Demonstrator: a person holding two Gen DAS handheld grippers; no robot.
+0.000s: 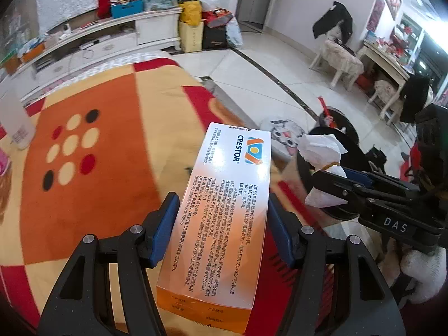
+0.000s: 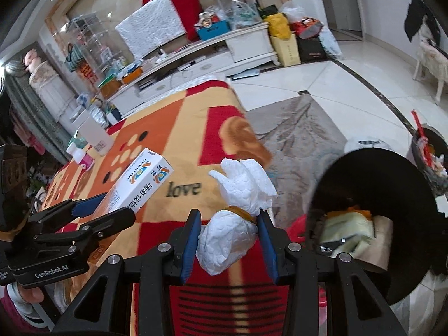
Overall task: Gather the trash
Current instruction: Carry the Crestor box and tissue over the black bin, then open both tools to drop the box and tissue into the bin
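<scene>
My left gripper (image 1: pixel 222 225) is shut on a white and orange Crestor medicine box (image 1: pixel 226 201), which sticks forward over the blanket-covered table (image 1: pixel 98 154). In the right wrist view the same box (image 2: pixel 140 184) and left gripper (image 2: pixel 112 205) show at the left. My right gripper (image 2: pixel 229 219) is shut on a crumpled white tissue wad (image 2: pixel 232 238) with something orange-brown wrapped in it. That wad (image 1: pixel 322 151) and right gripper (image 1: pixel 327 184) appear at the right of the left wrist view. A black trash bin (image 2: pixel 392 184), with trash inside, stands just right of the right gripper; the bin (image 1: pixel 354 151) shows behind the wad.
A white plastic bottle (image 2: pixel 96 137) and small items stand at the table's far left. A second dark bin (image 2: pixel 431 154) with red sticks sits on the tiled floor beyond. A TV cabinet (image 2: pixel 212 47), bags and chairs (image 1: pixel 338 58) line the room.
</scene>
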